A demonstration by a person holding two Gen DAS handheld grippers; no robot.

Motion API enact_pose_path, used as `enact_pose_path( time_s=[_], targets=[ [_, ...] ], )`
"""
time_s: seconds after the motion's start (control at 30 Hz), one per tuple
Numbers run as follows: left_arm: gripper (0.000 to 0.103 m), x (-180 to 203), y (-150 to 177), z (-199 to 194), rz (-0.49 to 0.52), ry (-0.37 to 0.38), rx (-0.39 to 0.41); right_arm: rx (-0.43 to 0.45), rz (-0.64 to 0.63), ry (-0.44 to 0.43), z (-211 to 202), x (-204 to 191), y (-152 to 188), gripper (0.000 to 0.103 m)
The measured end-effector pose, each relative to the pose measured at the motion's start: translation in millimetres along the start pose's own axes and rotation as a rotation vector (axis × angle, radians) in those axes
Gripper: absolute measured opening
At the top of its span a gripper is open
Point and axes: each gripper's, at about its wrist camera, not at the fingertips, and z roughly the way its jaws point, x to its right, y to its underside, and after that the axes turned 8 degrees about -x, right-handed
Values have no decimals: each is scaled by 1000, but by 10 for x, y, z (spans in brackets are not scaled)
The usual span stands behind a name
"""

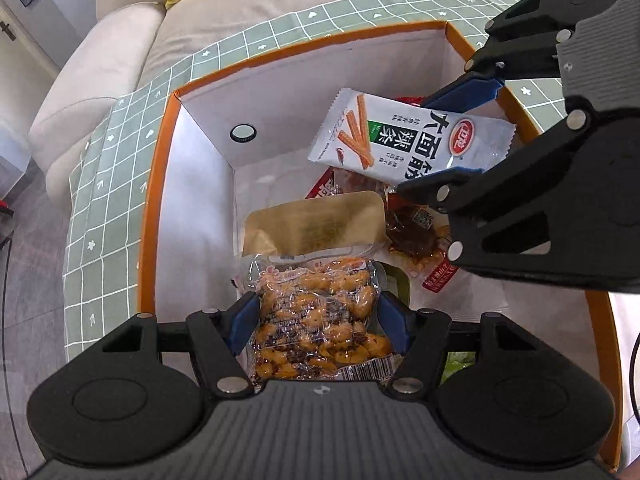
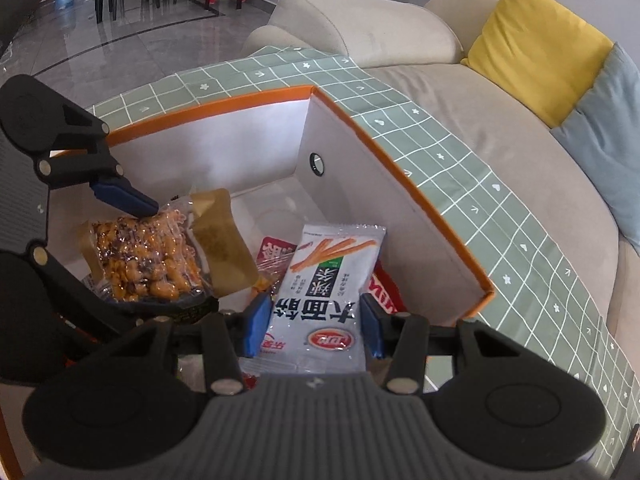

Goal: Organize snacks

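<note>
Over the orange-rimmed white storage box (image 1: 200, 152), I had both grippers loaded with snacks.

My left gripper (image 1: 316, 322) was clamped on a clear vacuum pouch of orange-brown peanuts (image 1: 320, 320); my right gripper (image 2: 314, 330) was closed on a white foil spicy-strip packet (image 2: 324, 292), both hanging above the loose packets on the box floor. Risk as I judged it: the grippers sat near each other, so releasing together could knock fingers or flip a slick packet onto the green grid tablecloth (image 2: 460, 168).

Two grippers (image 1: 318, 322) (image 2: 314, 330), one box (image 1: 150, 208), two held packets (image 1: 316, 320) (image 2: 320, 300), several more packets beneath the jaws.
</note>
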Motion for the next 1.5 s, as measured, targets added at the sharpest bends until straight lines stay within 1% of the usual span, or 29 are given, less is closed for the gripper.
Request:
enact_pose_path(
  time_s=[0.1,0.2,0.23,0.27,0.37,0.47,0.57,0.67,0.73,0.9,1.07,1.3,1.4,1.43,1.5],
  targets=[
    [76,1,-7,6,2,5,-3,-1,1,-2,21,-9,-20,48],
    [77,10,-13,5,6,-1,-1,0,28,-4,17,18,-37,48],
    [78,11,-13,3,6,4,0,0,38,-8,10,31,-33,49],
    [81,11,-13,0,4,9,3,0,49,-13,0,43,-24,49],
    [81,10,11,-37,-8,16,20,4,68,-23,-41,73,28,49],
    [83,4,29,-92,-17,10,36,10,95,-6,-76,96,61,54],
    [84,-18,52,-183,-37,11,57,27,148,-17,-157,148,95,61],
    [84,-51,92,-302,-75,3,87,57,207,-45,-271,193,133,67],
    [84,-75,123,-390,-122,-16,104,83,242,-49,-375,209,171,72],
    [84,-88,246,-687,-244,-58,194,147,305,-44,-641,221,295,75],
    [84,-52,395,-1029,-312,-59,292,215,367,-30,-983,214,450,77],
    [85,45,618,-1473,-430,-26,419,315,454,-12,-1497,151,772,81],
    [85,113,715,-1595,-468,-79,440,332,482,14,-1681,122,936,82],
    [85,136,741,-1625,-479,-96,442,332,488,24,-1732,107,989,86],
    [85,182,794,-1672,-496,-120,458,335,494,38,-1833,64,1105,89]
  ],
)
